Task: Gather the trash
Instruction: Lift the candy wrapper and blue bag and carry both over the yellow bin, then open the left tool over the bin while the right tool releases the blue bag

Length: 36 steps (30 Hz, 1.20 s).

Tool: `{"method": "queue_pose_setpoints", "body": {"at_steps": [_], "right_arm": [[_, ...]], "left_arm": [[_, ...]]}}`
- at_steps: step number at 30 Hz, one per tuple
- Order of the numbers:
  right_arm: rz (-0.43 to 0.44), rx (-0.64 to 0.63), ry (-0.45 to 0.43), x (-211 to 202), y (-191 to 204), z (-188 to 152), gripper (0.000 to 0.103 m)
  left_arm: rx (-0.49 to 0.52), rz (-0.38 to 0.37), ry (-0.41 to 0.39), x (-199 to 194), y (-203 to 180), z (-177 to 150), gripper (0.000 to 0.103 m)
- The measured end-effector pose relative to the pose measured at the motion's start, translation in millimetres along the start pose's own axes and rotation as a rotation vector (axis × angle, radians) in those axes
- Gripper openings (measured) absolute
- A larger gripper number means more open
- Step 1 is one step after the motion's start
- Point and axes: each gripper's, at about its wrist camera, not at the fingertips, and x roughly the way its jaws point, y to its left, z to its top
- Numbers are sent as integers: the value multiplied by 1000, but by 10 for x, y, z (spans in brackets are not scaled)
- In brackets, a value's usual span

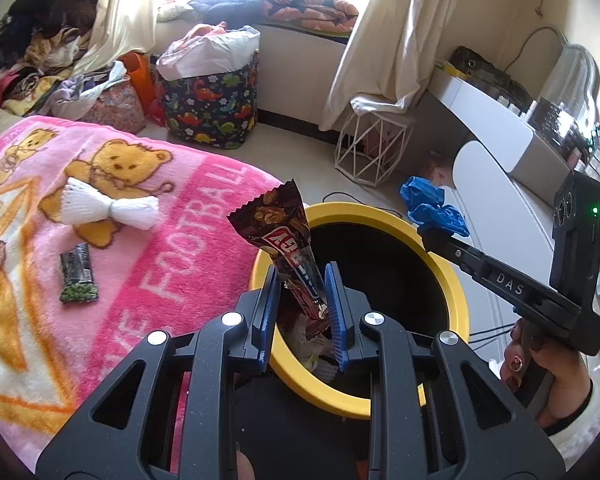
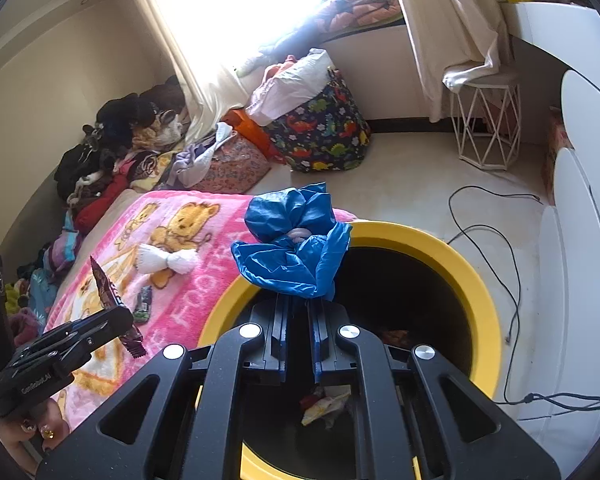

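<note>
Both grippers loaded and poised at the round yellow-rimmed trash bin with black interior point(image 1: 458, 280). Left gripper point(image 1: 304, 304): blue pads pinching the lower end of a brown glossy snack-bar wrapper point(image 1: 276, 228), which stands up toward 12 o'clock over the bin's near rim. Right gripper point(image 2: 298, 312): jaws pressed together on a crumpled blue plastic bag knotted at its middle point(image 2: 296, 240), hanging over the bin's rim at 10 o'clock in the right wrist view. Some scraps already lie on the bin's floor. Still on the pink teddy-bear fleece blanket point(image 1: 148, 264): a white tied bundle, material unclear point(image 1: 108, 208), and a small dark wrapper with green print point(image 1: 78, 276), at about 9 o'clock from the left gripper. Judgement: step in hand is the drop. To do it well, carry each load fully inside the yellow ring before letting go; the blue bag is light and bulky and could catch on the rim or drift onto the blanket, so release low over the black opening. The wrapper is tall and tilted toward the bed; tip it bin-ward first. Keep the two tools apart, they sit near each other over one opening.
</note>
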Motion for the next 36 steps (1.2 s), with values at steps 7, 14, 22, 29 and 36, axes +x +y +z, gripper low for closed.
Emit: {"method": "queue_pose_setpoints", "body": {"at_steps": [7,14,22,29,36], "right_arm": [[-26,17,-8,-58,-135,-29,9],[-44,32,-18,-111,-227,-42,9],[-51,56,6,-95,-350,-68,9],[-52,64,37,-73,-449,-110,9],[-51,67,57,-64,-492,-155,10]], "left_arm": [[36,-17,23,86,-120,-50,17],[72,-35,54,197,-254,-125,17],[116,-62,109,356,-389,-211,17],[148,-80,153,518,-515,-276,17],[170,-87,187,700,-607,-292,17]]}}
